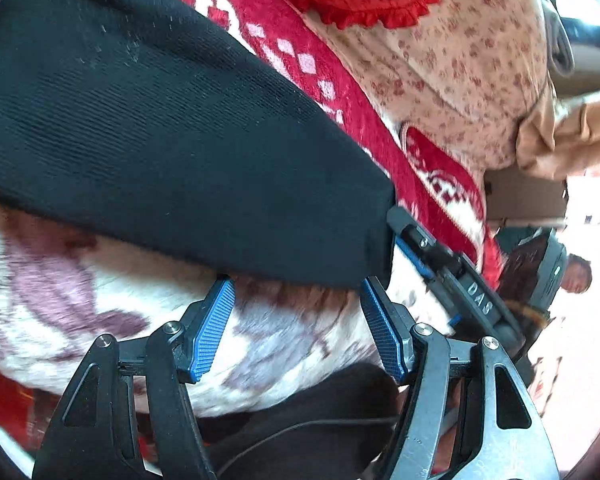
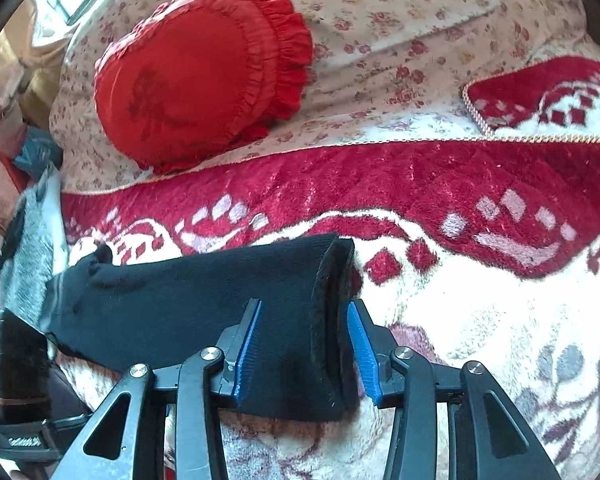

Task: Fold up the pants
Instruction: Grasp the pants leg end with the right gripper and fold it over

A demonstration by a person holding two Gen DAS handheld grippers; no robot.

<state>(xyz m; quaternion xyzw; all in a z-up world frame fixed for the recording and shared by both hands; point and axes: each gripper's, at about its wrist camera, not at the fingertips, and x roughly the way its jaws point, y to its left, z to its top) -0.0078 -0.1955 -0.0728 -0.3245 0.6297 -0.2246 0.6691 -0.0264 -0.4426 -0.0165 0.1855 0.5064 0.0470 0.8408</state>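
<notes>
The black pants (image 1: 160, 152) lie stretched across a red-and-white patterned blanket (image 1: 280, 344) on a bed. My left gripper (image 1: 296, 312) is open, its blue pads just below the pants' lower edge and apart from the cloth. The right gripper's body (image 1: 460, 280) shows at the pants' leg end in the left wrist view. In the right wrist view my right gripper (image 2: 304, 340) is open with the cuff end of the pants (image 2: 204, 304) lying between its blue pads (image 2: 249, 352); the pads do not press the cloth.
A red frilled cushion (image 2: 204, 76) lies on a floral sheet (image 2: 400, 24) behind the blanket (image 2: 460, 300). Grey fabric (image 2: 28, 256) sits at the left bed edge. A person (image 1: 576, 276) stands beyond the bed's right side.
</notes>
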